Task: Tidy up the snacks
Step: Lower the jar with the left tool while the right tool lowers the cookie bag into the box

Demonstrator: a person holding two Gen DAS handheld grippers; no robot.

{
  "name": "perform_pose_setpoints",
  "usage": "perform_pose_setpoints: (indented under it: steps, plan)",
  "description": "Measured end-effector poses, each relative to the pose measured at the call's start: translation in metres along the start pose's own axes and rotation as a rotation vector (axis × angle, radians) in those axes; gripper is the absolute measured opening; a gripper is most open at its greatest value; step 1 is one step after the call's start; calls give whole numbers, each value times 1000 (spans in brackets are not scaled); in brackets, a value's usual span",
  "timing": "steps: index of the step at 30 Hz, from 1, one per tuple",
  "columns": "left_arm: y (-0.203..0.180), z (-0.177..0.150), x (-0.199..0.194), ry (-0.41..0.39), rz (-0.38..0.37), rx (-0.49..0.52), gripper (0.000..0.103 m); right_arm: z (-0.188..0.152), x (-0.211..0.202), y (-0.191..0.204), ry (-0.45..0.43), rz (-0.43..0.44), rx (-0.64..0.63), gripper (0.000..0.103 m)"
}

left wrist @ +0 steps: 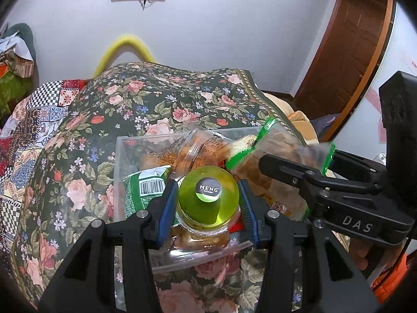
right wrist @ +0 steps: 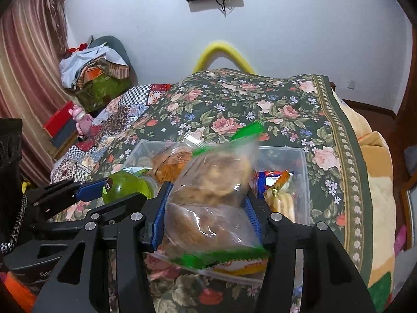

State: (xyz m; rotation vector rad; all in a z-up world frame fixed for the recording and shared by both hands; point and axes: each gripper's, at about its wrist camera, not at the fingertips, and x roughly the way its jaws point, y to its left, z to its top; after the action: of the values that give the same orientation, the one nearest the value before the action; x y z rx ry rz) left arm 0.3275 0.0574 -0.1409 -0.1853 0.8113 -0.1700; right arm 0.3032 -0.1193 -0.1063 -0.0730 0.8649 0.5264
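Grippers both squeeze snacks over the clear box. Left gripper pinches a green bottle between its fingers. Right gripper clamps a cookie bag, just beside the bottle.

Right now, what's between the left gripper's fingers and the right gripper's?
Left gripper fingers close on a green-capped bottle; right gripper fingers on a green-edged clear snack bag. Both hover over the clear bin, each shown in its own wrist view.
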Motion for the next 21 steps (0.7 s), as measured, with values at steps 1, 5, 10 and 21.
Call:
perform_pose_setpoints:
  steps: [1,5,10,21]
  plan:
    - [0,0,1,4,-5,-1,46,-1,0,0,-3,-6,-4,49]
    - [0,1,3,15,-20,-9,48,0,-2,-2,-4,-14,-6,49]
    - [-4,2,-7,-8,15,6,50,1,-11,-7,-14,-11,10,54]
    - [-19,2,-70,-104,32,29,50,3,-57,5,-101,-46,-14,59]
